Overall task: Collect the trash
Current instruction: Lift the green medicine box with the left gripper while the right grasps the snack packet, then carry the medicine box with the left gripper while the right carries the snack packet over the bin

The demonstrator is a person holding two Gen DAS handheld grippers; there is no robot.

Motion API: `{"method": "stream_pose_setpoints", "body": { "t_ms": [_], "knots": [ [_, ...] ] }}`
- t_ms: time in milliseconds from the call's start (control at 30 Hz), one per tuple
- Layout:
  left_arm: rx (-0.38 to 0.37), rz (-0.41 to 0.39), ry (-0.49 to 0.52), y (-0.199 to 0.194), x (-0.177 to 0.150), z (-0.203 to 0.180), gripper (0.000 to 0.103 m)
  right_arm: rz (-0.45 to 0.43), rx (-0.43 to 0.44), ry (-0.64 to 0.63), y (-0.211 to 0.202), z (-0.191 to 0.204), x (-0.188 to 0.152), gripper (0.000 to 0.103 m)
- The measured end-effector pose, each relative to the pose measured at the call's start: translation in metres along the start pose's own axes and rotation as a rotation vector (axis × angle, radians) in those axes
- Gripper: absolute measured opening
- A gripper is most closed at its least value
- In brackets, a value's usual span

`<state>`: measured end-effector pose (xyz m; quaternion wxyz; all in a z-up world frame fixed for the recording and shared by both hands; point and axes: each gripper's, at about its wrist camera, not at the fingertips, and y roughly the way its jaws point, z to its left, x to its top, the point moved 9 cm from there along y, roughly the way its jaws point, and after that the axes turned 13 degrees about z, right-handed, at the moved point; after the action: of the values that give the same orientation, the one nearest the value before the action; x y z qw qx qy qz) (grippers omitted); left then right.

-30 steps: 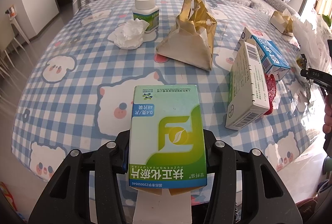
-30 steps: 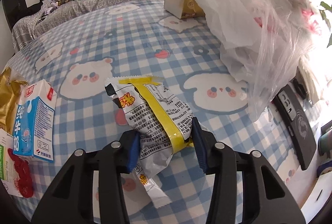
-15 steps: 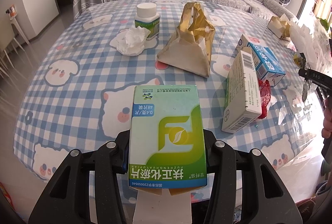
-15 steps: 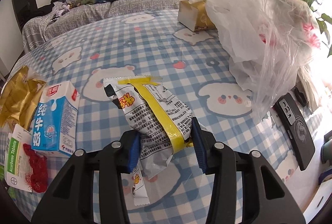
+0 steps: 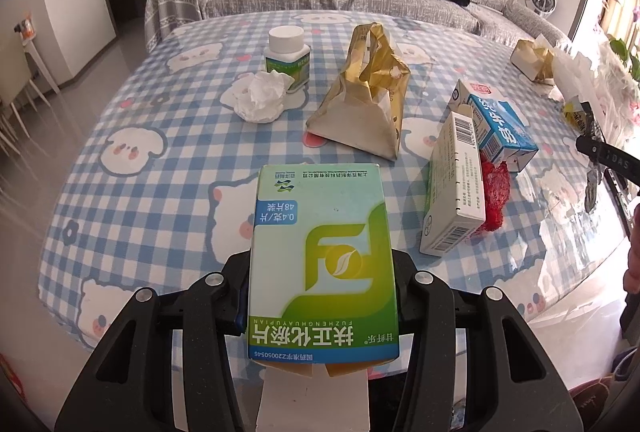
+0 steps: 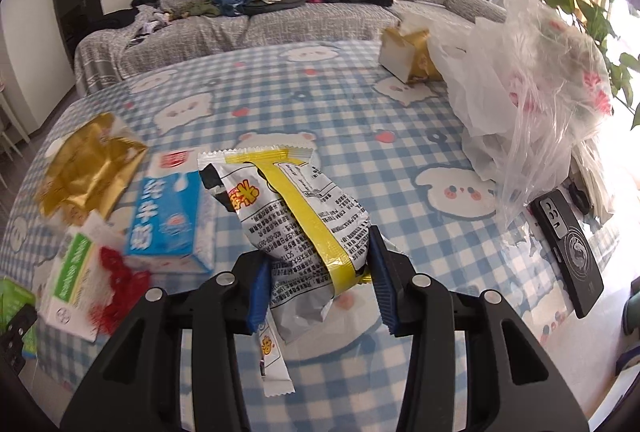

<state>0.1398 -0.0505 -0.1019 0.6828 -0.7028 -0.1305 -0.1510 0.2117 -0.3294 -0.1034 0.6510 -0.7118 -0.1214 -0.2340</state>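
My left gripper is shut on a green and white medicine box, held above the near edge of the checked table. In the right wrist view my right gripper is shut on a white snack wrapper with a yellow stripe, lifted off the table. A clear plastic bag is heaped at the right side of the table. Loose trash lies on the cloth: a crumpled tissue, a gold paper bag, a blue milk carton, a white and green box and red netting.
A white-capped pill bottle stands behind the tissue. A small gold and white box sits at the far right of the table, a black phone near the right edge. A sofa piled with clothes lies beyond the table.
The right gripper has risen and drawn back with the wrapper, so more of the table and sofa shows. The left gripper holds the medicine box almost still.
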Motion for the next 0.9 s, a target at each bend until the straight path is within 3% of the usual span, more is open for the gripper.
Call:
{"method": "stream_pose_setpoints", "body": {
  "t_ms": [467,900],
  "knots": [
    [0.009,-0.032,0.019,-0.032,-0.024,0.002,0.047,-0.040,0.045,-0.069,-0.048,0.038,-0.043,0.041],
    [-0.001,-0.056,0.020,-0.063,-0.068,0.009,0.047,-0.042,0.108,-0.106,-0.082,0.064,-0.102,0.041]
  ]
}}
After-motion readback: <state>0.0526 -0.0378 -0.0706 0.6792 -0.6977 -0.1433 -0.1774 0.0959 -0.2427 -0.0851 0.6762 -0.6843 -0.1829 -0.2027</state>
